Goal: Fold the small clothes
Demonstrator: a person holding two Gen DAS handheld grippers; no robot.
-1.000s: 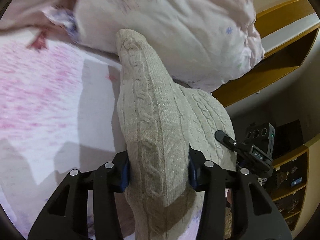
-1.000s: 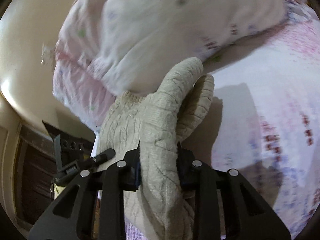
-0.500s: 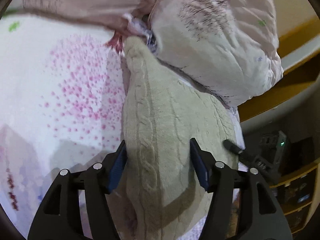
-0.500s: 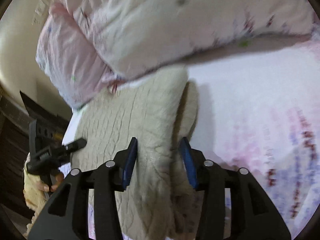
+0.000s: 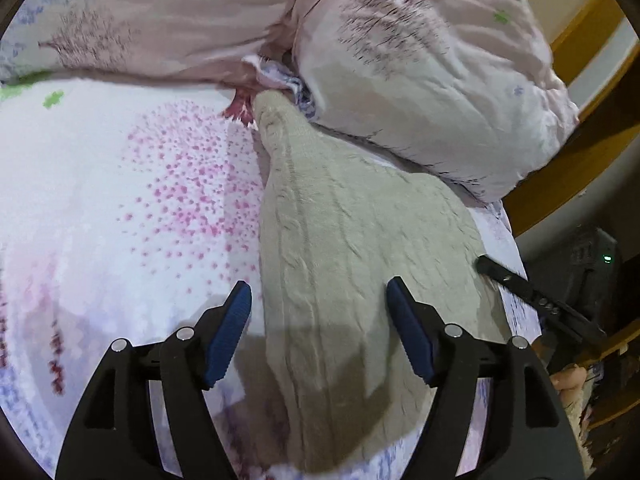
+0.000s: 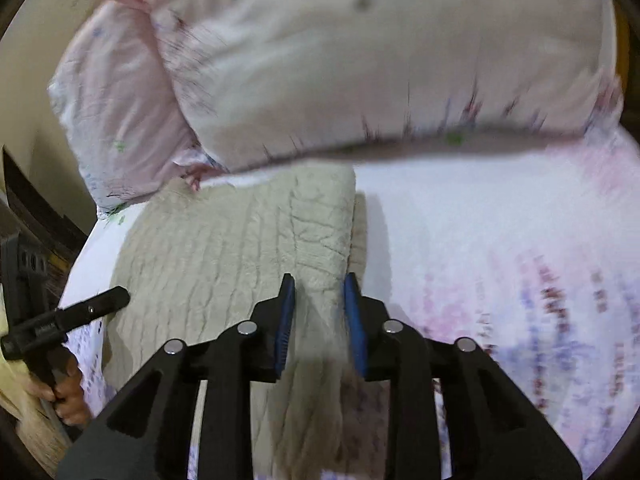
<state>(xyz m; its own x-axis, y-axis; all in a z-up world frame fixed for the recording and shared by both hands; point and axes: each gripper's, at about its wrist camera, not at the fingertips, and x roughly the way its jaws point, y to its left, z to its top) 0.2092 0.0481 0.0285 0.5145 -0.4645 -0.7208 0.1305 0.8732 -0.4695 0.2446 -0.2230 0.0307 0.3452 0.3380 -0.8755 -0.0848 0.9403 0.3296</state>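
Lying across the centre of both views, the cream cable-knit sweater (image 5: 360,248) rests flat on the floral bedsheet (image 5: 120,208), its narrow end touching the pink pillows (image 5: 420,80) at the top. In the left wrist view the left gripper (image 5: 318,300) is opening, its blue pads (image 5: 230,336) spread clear on either side of the knit. In the right wrist view the right gripper (image 6: 318,296) is closing around a raised fold at the sweater's right edge; whether its pads press the fabric I cannot tell.
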